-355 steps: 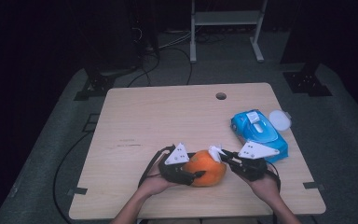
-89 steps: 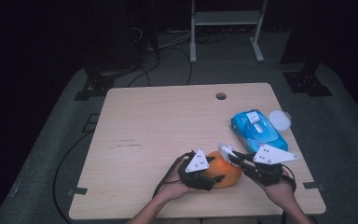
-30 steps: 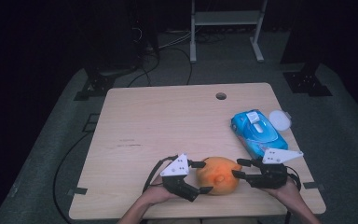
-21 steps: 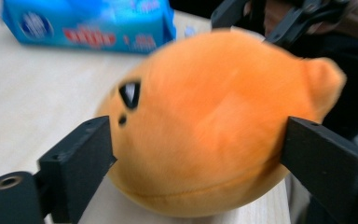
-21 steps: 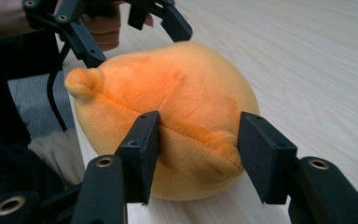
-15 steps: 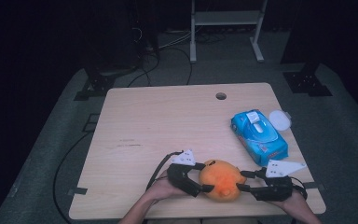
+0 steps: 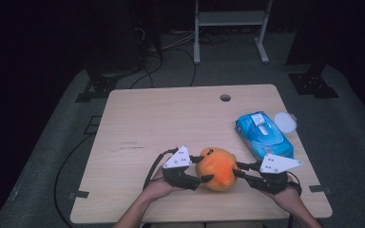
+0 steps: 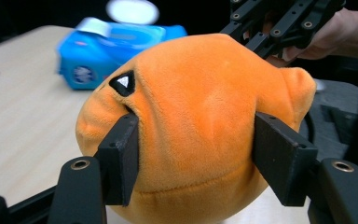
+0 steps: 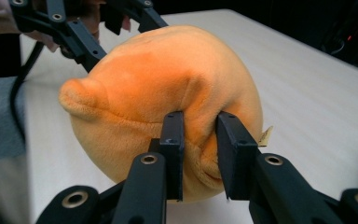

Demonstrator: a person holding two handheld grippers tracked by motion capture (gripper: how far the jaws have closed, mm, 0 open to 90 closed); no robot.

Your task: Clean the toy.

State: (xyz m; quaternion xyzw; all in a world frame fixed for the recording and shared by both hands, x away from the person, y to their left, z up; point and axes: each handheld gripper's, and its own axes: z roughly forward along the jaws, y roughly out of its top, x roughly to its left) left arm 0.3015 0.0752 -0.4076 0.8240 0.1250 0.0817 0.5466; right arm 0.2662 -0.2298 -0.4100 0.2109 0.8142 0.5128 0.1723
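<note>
Orange plush toy (image 7: 217,168), one only, round and soft, sitting on the desk (image 7: 171,123) directly between the two tongs, near the desk's front edge. One desk, pale wood, with one small round hole (image 7: 225,98) far beyond the tongs. One blue packet of wipes (image 7: 263,134), just beyond the right tongs and apart from them; contents hidden by the wrapper. One white round lid (image 7: 285,122) lying right beside the packet's far end, on the side away from the tongs.

Two tongs, one per hand. Left tongs (image 8: 196,161) spread fairly wide yet pressed into the plush on both flanks, pads (image 8: 121,156) sinking into the fabric just under the toy's black triangular eye (image 8: 123,82); jaws just been closing, the toy between them. Right tongs (image 9: 199,149) drawn much closer together, pinching a bunched fold of the plush low on its opposite side, fabric puckered between the pads (image 9: 173,144); jaws likewise just been closing, with that fold between them. Both clamped on the same toy, from opposite sides.
</note>
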